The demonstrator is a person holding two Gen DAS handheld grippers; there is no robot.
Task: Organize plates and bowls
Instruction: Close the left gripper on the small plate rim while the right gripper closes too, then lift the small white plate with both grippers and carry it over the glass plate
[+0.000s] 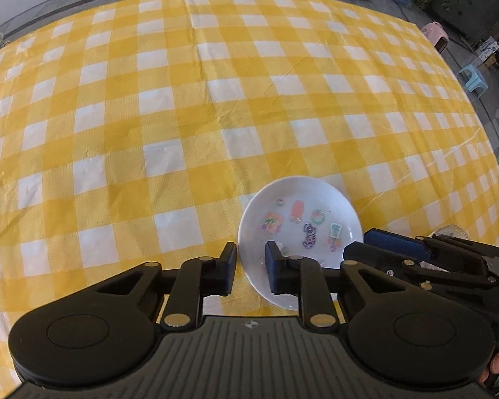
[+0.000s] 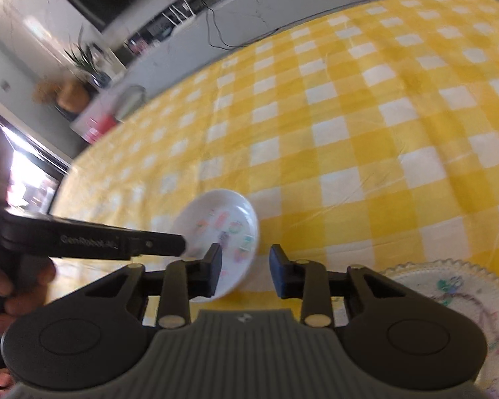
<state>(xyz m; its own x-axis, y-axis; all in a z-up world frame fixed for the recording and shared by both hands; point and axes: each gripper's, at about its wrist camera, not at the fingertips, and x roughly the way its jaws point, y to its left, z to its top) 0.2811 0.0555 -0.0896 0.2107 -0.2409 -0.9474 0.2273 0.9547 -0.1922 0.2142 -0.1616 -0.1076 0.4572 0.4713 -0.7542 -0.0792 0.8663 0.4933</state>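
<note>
Small white ceramic plate with pastel stickers on the yellow-and-white checked tablecloth, near the front edge. Left gripper jaws apart, straddling the plate's near-left rim, not clamped. Right gripper jaws apart, empty, just beside the plate. Clear scalloped glass dish at right.
</note>
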